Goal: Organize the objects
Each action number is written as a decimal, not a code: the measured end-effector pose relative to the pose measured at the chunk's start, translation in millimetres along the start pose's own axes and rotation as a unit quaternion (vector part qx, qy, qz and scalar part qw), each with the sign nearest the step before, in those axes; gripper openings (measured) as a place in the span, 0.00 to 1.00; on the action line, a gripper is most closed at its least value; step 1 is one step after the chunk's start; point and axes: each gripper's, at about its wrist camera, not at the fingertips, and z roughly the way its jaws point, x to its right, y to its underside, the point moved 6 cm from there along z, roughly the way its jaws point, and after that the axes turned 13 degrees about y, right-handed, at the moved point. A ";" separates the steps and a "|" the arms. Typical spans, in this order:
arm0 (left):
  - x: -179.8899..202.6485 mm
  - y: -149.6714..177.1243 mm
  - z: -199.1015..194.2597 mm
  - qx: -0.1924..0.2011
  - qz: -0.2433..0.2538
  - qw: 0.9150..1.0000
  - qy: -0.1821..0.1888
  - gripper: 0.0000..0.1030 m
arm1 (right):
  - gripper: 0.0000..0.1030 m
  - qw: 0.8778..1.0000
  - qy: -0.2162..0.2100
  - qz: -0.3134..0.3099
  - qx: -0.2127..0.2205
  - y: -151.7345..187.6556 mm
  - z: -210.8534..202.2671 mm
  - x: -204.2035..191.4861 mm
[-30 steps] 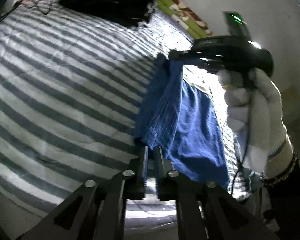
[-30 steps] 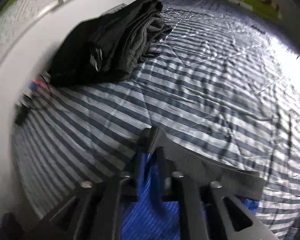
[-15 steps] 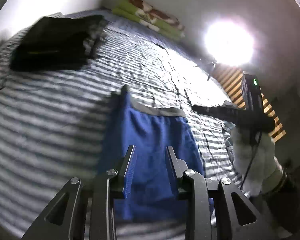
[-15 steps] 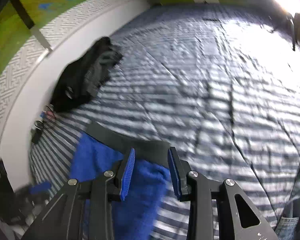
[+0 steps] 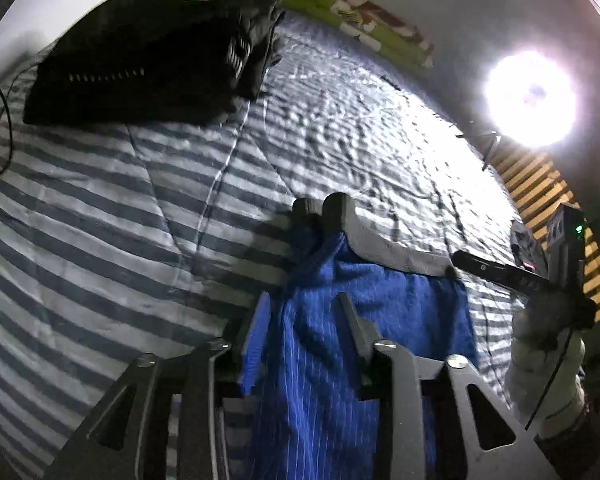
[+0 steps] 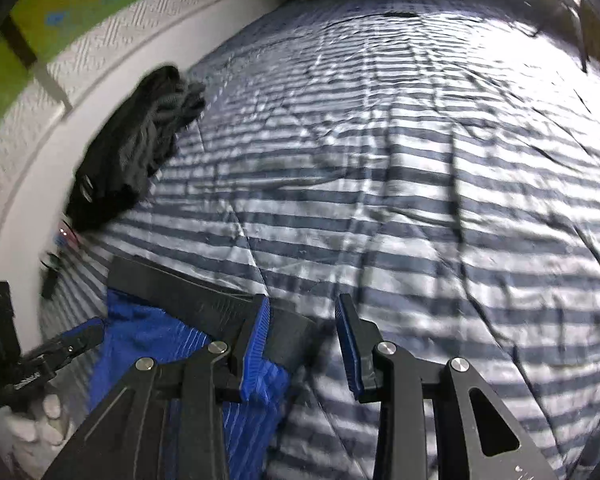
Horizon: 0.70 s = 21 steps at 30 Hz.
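Left wrist view: left tool [image 5: 306, 322] spread wide, hovering over blue shorts [image 5: 364, 320] lying flat on the striped bed [image 5: 100, 240], grey waistband [image 5: 380, 244] at the far end. Black folded clothes [image 5: 140, 64] well apart near the wall.

Right wrist view: right tool [image 6: 304, 330] spread, empty, above the waistband corner of the shorts [image 6: 148, 336]. Black clothes [image 6: 132, 152] by the wall.

The blue shorts [image 5: 380, 320] are soft cloth with fine ribbing and a smooth grey elastic waistband. The bed [image 5: 100, 220] has a striped quilted cover with a slight sheen (pretty wrinkly). The black clothes pile [image 5: 140, 60] looks matt knit. The left gripper [image 5: 304, 344] is matt black plastic with shiny metal screws.
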 end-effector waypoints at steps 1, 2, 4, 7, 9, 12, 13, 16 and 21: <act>1.9 2.2 -4.7 -0.004 0.004 1.000 0.005 0.51 | 0.30 1.000 -0.013 0.007 -0.006 5.2 -6.1 6.3; 3.1 4.6 -6.0 -0.009 0.008 1.000 0.006 0.57 | 0.30 1.000 -0.021 0.010 -0.010 10.5 -10.7 10.2; 5.4 14.3 -7.4 -0.030 0.017 0.999 0.009 0.58 | 0.30 0.998 -0.053 0.018 -0.023 26.9 -22.9 16.0; 3.6 26.9 -4.1 -0.055 0.024 0.998 0.001 0.58 | 0.30 0.995 -0.089 0.019 -0.044 56.9 -36.3 15.3; -1.5 32.6 -0.4 -0.066 0.013 0.998 0.010 0.58 | 0.30 0.993 -0.104 0.019 -0.054 76.0 -39.4 9.1; -8.1 32.9 10.1 -0.071 -0.008 0.997 0.028 0.58 | 0.30 0.989 -0.131 0.017 -0.071 97.2 -39.6 -3.8; -8.8 31.4 8.6 -0.070 -0.012 0.997 0.033 0.58 | 0.30 0.988 -0.131 0.017 -0.074 101.4 -37.6 -8.0; -12.1 29.1 9.4 -0.068 -0.028 0.996 0.046 0.58 | 0.30 0.987 -0.135 0.033 -0.079 103.1 -28.0 -12.8; -7.2 31.4 15.4 -0.081 -0.002 0.996 0.042 0.48 | 0.31 0.983 -0.158 0.050 -0.084 97.2 -23.9 -13.5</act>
